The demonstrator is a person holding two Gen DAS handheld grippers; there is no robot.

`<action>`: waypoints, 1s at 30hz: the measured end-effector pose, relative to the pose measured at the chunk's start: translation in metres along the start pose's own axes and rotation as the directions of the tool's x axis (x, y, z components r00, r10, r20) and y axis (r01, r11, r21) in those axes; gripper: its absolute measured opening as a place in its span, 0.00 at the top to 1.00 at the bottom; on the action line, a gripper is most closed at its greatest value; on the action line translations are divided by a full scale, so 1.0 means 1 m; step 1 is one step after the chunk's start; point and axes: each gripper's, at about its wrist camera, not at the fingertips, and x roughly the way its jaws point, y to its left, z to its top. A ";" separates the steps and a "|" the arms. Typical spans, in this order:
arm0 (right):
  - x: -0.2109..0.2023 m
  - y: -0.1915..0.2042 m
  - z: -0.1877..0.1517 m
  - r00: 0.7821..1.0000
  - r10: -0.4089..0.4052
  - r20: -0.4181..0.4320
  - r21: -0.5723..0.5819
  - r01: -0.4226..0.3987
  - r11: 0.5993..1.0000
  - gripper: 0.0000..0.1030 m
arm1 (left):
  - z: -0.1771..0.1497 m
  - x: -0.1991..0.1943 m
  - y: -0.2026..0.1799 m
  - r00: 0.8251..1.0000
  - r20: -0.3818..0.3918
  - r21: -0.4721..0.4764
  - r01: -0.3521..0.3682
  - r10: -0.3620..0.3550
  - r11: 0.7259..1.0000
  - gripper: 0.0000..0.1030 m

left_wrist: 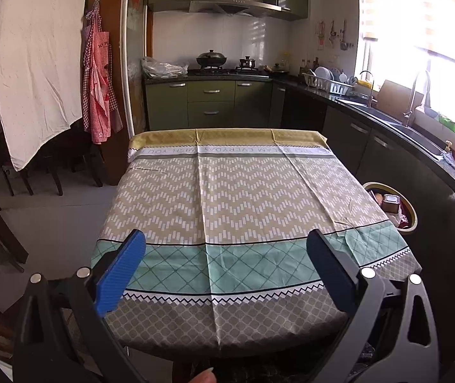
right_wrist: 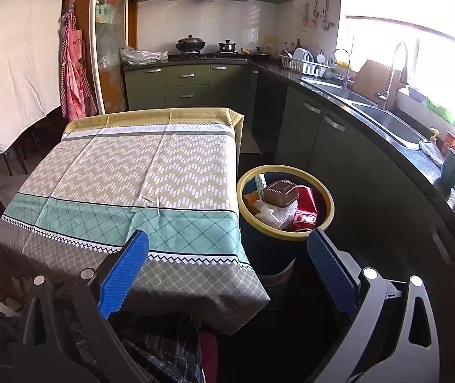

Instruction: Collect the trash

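A table (left_wrist: 227,191) under a patterned cloth (right_wrist: 125,172) fills the middle of the kitchen, with dark counters (right_wrist: 386,134) running along the far and right walls. Just right of the table stands a yellow-rimmed bin (right_wrist: 286,233) holding the trash: a brown tray (right_wrist: 282,193), a red can (right_wrist: 305,217) and white paper (right_wrist: 275,214). The left gripper (left_wrist: 226,271) hangs over the table's near edge and the right gripper (right_wrist: 227,271) over its near right corner beside the bin, both with jaws wide apart and holding nothing.
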 end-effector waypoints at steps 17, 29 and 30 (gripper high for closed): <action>0.001 0.001 0.001 1.000 0.009 -0.008 -0.011 -0.009 1.000 0.05 | 0.001 -0.003 -0.005 1.000 0.005 0.020 -0.009 0.009 1.000 0.07; 0.001 0.001 0.003 1.000 0.012 -0.003 -0.008 -0.012 1.000 0.05 | 0.002 -0.003 -0.007 1.000 0.006 0.031 -0.011 0.011 0.999 0.07; 0.000 0.001 0.004 1.000 0.013 -0.001 -0.006 -0.013 1.000 0.05 | 0.002 -0.003 -0.008 1.000 0.007 0.033 -0.013 0.013 0.999 0.07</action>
